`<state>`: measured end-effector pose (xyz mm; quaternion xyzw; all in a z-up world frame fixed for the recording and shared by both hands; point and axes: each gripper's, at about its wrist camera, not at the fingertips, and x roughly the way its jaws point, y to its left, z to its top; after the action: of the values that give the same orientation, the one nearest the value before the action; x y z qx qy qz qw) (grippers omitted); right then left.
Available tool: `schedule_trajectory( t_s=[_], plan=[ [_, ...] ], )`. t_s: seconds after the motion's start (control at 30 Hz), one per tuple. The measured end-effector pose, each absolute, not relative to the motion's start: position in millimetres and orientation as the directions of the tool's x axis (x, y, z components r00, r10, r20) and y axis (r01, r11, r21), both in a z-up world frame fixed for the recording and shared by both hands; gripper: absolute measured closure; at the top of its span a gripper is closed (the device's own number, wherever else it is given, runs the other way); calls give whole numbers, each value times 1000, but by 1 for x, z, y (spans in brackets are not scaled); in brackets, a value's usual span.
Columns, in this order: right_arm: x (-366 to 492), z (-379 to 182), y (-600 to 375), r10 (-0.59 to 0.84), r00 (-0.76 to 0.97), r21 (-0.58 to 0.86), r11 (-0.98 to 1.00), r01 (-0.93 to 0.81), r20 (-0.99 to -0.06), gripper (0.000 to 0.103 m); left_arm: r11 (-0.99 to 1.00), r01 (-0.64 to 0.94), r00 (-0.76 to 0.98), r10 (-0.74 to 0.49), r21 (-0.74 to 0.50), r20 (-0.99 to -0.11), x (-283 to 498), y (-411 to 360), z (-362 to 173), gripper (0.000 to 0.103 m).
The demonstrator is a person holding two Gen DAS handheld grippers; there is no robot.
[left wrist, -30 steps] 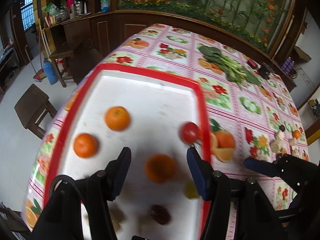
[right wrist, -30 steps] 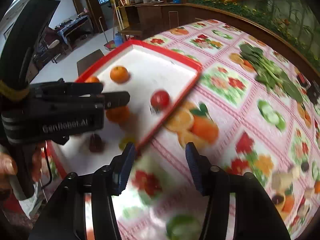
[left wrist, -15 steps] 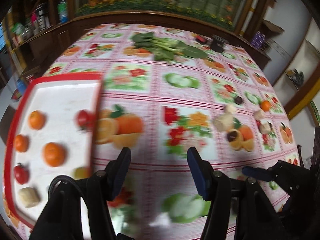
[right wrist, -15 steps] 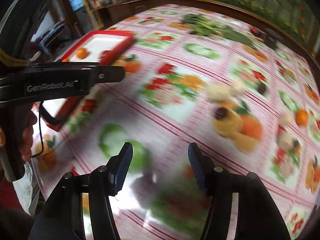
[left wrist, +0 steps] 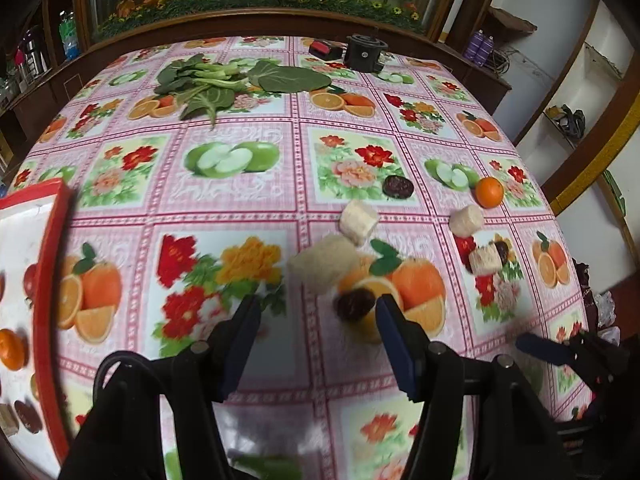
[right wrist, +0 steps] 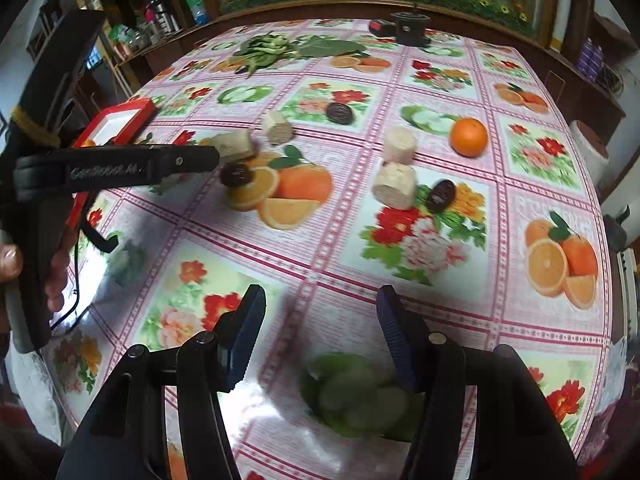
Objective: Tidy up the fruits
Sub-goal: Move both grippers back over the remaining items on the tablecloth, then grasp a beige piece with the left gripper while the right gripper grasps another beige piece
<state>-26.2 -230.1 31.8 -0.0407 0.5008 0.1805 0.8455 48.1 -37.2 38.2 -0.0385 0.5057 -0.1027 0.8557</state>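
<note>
While spread wide and empty above the tablecloth (right wrist: 440,92), left gripper (left wrist: 318,312) and right gripper (right wrist: 320,308) pinch nothing. Loose on the cloth — one orange (right wrist: 468,137), four pale chunks (right wrist: 395,185), three dark dates (right wrist: 339,113). Nearest the left claw: one date (left wrist: 352,305) touching one chunk (left wrist: 325,265). Far left, red tray (left wrist: 47,280) with two oranges (left wrist: 11,349) — other contents too cropped to count.
</note>
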Motion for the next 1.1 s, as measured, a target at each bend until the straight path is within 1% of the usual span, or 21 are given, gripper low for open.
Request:
schedule_trajectory(
  t_s=[0.27,0.3,0.4,0.6,0.8,1.03,1.1],
  plan=[
    [-18,29,-249,281,441,142,936,-322,-853,45,976,122,464,-216,-179,-859,71,-53,24,41],
    [-17,29,-252,286,444,150,937,-317,-849,45,976,125,463,-216,-178,-859,73,-53,22,44],
    [-12,30,-260,296,453,169,939,-299,-841,45,974,137,468,-224,-180,-855,74,-52,18,60],
    [6,28,-272,321,461,221,941,-257,-827,45,977,141,495,-207,-157,-844,72,-47,20,61],
    [27,28,-262,379,467,280,922,-269,-799,45,978,127,522,-205,-163,-828,65,-32,29,61],
    [51,22,-250,334,489,236,938,-253,-806,45,978,107,534,-210,-181,-819,53,-10,35,61],
    [56,19,-250,319,489,223,943,-245,-812,47,977,106,535,-213,-185,-818,49,-5,35,61]
  ],
)
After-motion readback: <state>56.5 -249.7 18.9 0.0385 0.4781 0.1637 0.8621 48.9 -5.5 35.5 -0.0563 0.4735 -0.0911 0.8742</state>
